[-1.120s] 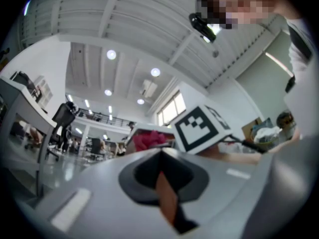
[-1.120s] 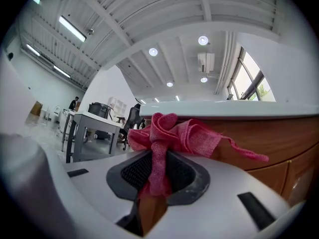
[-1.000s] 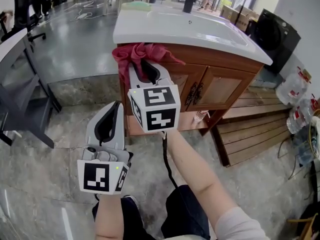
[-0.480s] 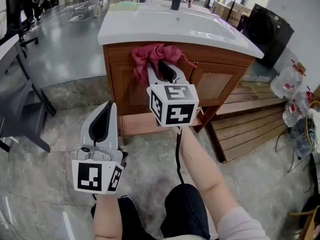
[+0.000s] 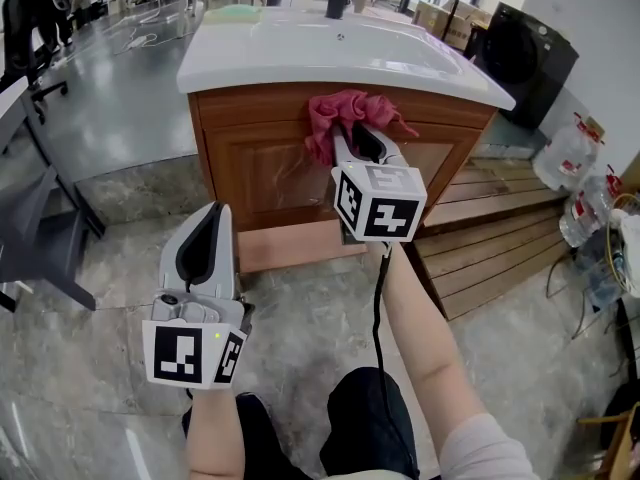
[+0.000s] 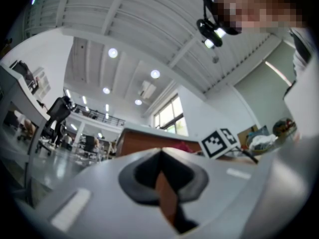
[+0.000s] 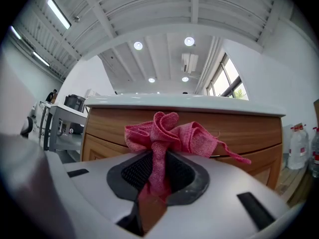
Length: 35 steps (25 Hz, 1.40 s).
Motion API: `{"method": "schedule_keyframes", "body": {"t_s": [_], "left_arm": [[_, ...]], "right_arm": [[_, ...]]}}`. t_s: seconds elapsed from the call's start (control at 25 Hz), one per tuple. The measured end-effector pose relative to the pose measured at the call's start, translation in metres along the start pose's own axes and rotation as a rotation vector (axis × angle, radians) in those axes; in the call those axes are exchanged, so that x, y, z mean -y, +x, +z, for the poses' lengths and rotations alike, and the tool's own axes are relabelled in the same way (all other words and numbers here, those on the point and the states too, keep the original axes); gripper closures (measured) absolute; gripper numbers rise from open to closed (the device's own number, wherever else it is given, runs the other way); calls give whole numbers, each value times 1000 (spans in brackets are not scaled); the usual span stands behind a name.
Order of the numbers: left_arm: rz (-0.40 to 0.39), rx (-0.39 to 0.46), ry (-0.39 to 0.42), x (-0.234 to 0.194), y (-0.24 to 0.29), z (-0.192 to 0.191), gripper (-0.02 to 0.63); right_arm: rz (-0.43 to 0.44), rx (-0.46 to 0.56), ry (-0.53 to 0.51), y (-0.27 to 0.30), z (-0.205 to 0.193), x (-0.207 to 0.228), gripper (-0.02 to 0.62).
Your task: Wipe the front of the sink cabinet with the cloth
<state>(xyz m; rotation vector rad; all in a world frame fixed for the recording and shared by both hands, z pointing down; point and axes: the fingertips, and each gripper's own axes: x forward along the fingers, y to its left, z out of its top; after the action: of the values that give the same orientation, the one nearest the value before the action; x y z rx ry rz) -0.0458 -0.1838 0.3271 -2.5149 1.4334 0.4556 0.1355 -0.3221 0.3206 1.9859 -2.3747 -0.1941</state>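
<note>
A crumpled pink cloth [image 5: 345, 116] [image 7: 169, 133] is pinched in my right gripper [image 5: 362, 140] [image 7: 155, 176], which is shut on it. The cloth presses against the upper front of the wooden sink cabinet [image 5: 250, 168] [image 7: 249, 128], just under the white basin top [image 5: 330, 53]. My left gripper [image 5: 205, 250] [image 6: 160, 172] hangs low and left of the cabinet, above the floor, jaws shut with nothing between them.
Wooden pallets [image 5: 490, 228] lie on the floor right of the cabinet. A black appliance [image 5: 525, 58] stands behind them, and plastic jugs [image 5: 570, 158] sit at far right. A grey table frame [image 5: 40, 218] stands at left. Marble floor [image 5: 90, 368] lies below.
My right gripper has carried the cloth rightward along the top of the cabinet front, from its left corner toward the middle. The left gripper has hardly moved.
</note>
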Motion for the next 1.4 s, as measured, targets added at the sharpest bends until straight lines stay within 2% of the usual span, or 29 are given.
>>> {"method": "schedule_keyframes", "body": {"t_s": [0.24, 0.44, 0.76, 0.96, 1.16, 1.4], "left_arm": [[-4, -3, 2, 2, 1, -1, 600], [-4, -1, -3, 1, 0, 0, 600], [-6, 0, -3, 3, -2, 2, 600], [-2, 1, -1, 1, -5, 4, 600], [9, 2, -1, -3, -8, 4, 600], [10, -2, 27, -4, -11, 6, 600]], "right_arm": [[-55, 1, 18, -5, -5, 28, 514], [-74, -1, 14, -5, -16, 28, 514], [-80, -83, -16, -6, -58, 27, 515], [-95, -104, -10, -6, -62, 26, 514], [-80, -103, -16, -4, -60, 13, 514], [6, -106, -2, 6, -61, -28, 512]]}}
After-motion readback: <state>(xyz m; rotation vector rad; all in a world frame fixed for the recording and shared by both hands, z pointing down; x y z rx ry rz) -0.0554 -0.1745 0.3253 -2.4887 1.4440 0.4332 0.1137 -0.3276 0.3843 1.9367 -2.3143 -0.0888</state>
